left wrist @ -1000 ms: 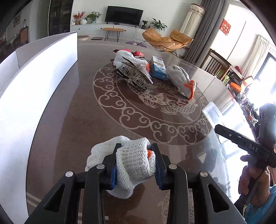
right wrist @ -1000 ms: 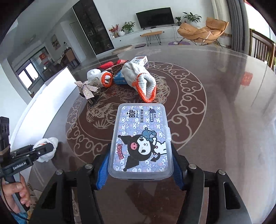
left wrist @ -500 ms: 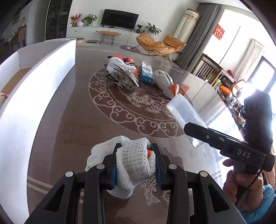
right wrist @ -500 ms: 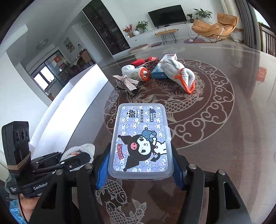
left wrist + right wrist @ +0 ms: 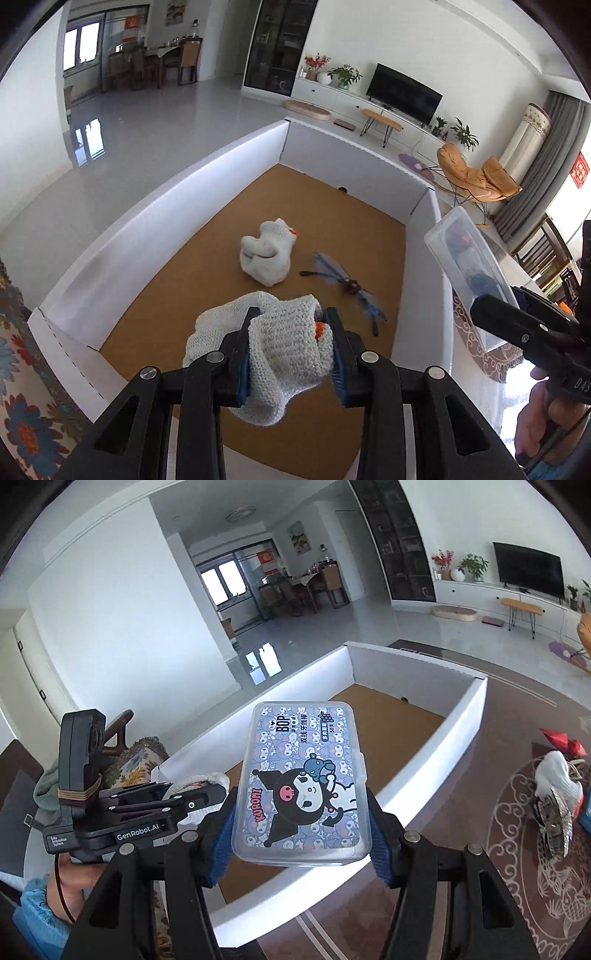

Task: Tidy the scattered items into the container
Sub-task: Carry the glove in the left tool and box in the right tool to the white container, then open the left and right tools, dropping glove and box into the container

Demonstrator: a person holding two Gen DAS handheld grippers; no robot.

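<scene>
Holding a glove [image 5: 267,254] and dragonfly [image 5: 347,284], box [image 5: 155,229] sits below tongs clamping glove, case.

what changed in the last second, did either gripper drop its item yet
No drop yet. Both hand-held grippers swung from over the patterned table to the white cardboard box. The left hand-held gripper now holds its knit glove above the box floor; the right hand-held gripper holds the cartoon plastic case near the box's rim. Both grips unchanged.

The dragonfly-shaped item [image 5: 345,286] in the box is blurred. A blue item [image 5: 586,818] is cut off by the right edge. The clear case's [image 5: 471,273] contents cannot be made out.
</scene>
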